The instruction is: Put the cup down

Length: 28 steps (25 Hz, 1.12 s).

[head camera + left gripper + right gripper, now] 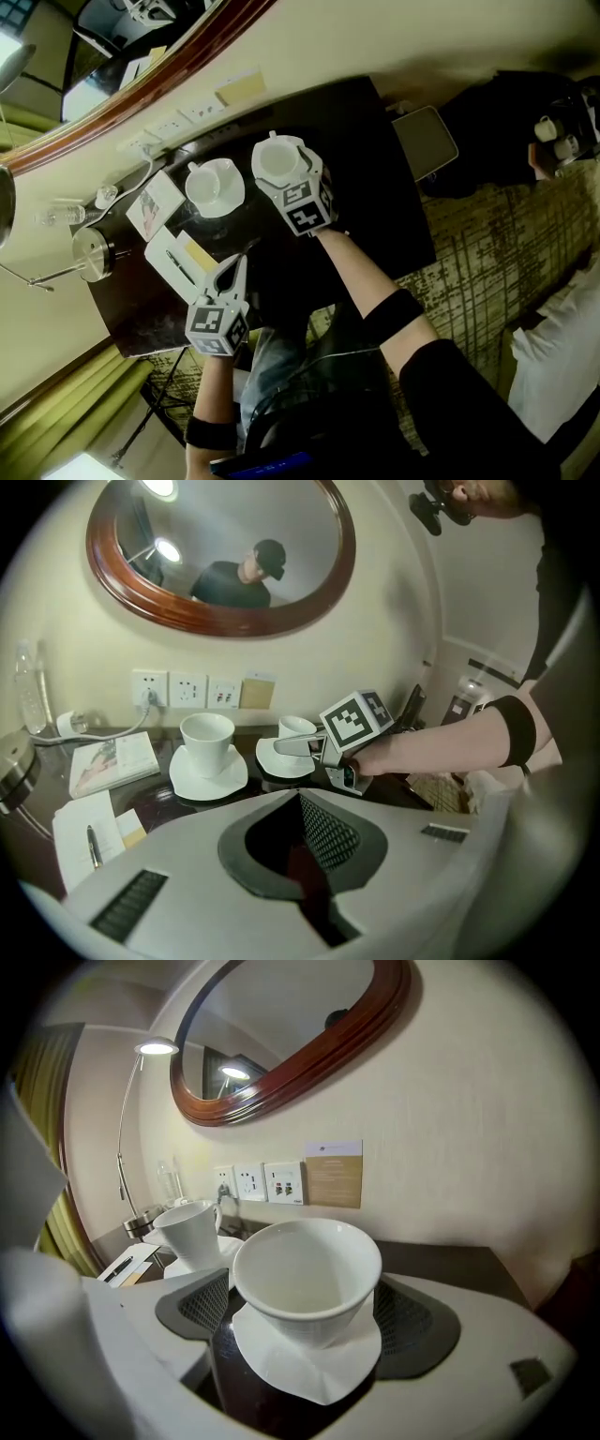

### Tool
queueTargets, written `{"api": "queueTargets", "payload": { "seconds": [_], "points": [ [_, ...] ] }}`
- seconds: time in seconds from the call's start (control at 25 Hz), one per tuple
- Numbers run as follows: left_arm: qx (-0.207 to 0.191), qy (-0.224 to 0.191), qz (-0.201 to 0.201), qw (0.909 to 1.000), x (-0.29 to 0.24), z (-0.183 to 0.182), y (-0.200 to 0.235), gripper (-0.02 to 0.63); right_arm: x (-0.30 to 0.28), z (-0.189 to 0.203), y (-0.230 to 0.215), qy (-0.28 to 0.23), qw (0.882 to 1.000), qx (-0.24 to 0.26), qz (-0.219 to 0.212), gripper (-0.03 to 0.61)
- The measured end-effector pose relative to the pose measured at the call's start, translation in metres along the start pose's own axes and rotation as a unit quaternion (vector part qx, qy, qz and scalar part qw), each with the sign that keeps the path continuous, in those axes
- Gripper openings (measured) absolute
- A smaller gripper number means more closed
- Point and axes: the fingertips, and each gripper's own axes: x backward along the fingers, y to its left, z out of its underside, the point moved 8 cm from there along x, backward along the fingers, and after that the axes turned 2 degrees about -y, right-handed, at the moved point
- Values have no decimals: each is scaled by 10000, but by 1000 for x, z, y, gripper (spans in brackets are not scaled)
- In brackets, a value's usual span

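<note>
Two white cups stand on the dark table, each on its own white saucer, as I count them from my screens.

Item 1: cup, the one named in the task. It is upright and empty, set on its saucer towards the wall side of the table. It stands between the jaws of the right tongs, which I read as spread wide. A gap shows between each pad and the cup, so nothing grips it.

Item 2: second cup, upright on a second saucer, just to the left of the first in the head view. I cannot tell whether the two saucers touch.

Item 3: left tongs. The jaws are closed together with nothing between them, held over the near side of the table and back from both cups.

Item 4: paper goods at the table's left end. A booklet lies near the wall. Nearer me is a white notepad with a pen lying on it.

Item 5: wall fittings. An oval mirror hangs in a wooden frame, with a row of sockets below it and a tan card beside them.

Item 6: lamp, lit, at the left end, and a clear bottle against the wall.
</note>
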Motion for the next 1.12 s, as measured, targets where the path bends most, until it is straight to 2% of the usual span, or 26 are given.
{"api": "queueTargets", "payload": {
  "seconds": [0.2,0.24,0.32,1.12],
  "points": [
    [49,30,4,10000,2,6,5,1,-12,-2,0,-192,9998,34,109,512],
    [73,28,2,10000,3,8,7,1,-13,-4,0,-237,9996,78,123,467],
    [72,-1,13,10000,3,8,6,1,-14,-5,0,-302,9993,156,160,425],
    [-15,20,30,10000,2,5,-7,1,1,-4,-2,-451,9987,213,107,419]
  ]
}}
